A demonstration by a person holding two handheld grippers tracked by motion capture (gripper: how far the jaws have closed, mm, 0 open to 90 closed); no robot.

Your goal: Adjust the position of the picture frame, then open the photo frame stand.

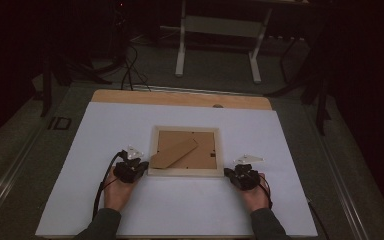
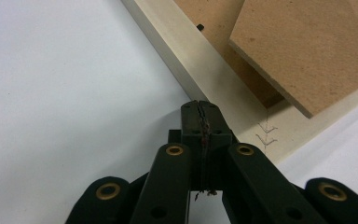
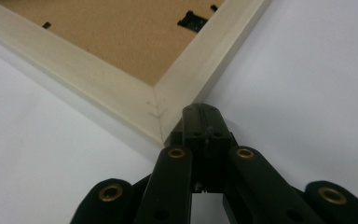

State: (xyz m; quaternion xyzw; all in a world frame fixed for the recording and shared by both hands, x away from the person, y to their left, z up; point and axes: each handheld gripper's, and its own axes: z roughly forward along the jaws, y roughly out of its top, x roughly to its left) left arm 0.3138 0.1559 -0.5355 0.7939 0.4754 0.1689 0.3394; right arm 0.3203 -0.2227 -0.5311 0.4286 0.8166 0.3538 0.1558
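A pale wooden square picture frame [image 1: 185, 172] lies face down near the middle of the white tabletop [image 1: 105, 125], slightly toward the near edge. Its brown fibreboard backing [image 1: 207, 150] faces up. A loose brown fibreboard stand panel [image 1: 174, 153] rests at an angle on the backing, its lower end reaching toward the near left corner of the frame.

The left gripper [image 1: 136, 167] sits at the near left corner of the frame, held by the person's left hand [image 1: 118, 191]. In the left gripper view, the jaws are pressed fully together with nothing between them, and the tip [image 2: 200, 108] rests against the outer edge of the frame rail [image 2: 200, 70].

The right gripper [image 1: 231, 173] sits at the near right corner of the frame, held by the person's right hand [image 1: 255, 196]. In the right gripper view, the jaws are likewise closed on nothing, and the tip [image 3: 200, 112] stands just beside the mitred corner joint [image 3: 156, 109], touching or nearly touching the outer edge; which of the two cannot be determined.

A black metal hanger clip [image 3: 192, 21] is fixed to the backing near the far rail.
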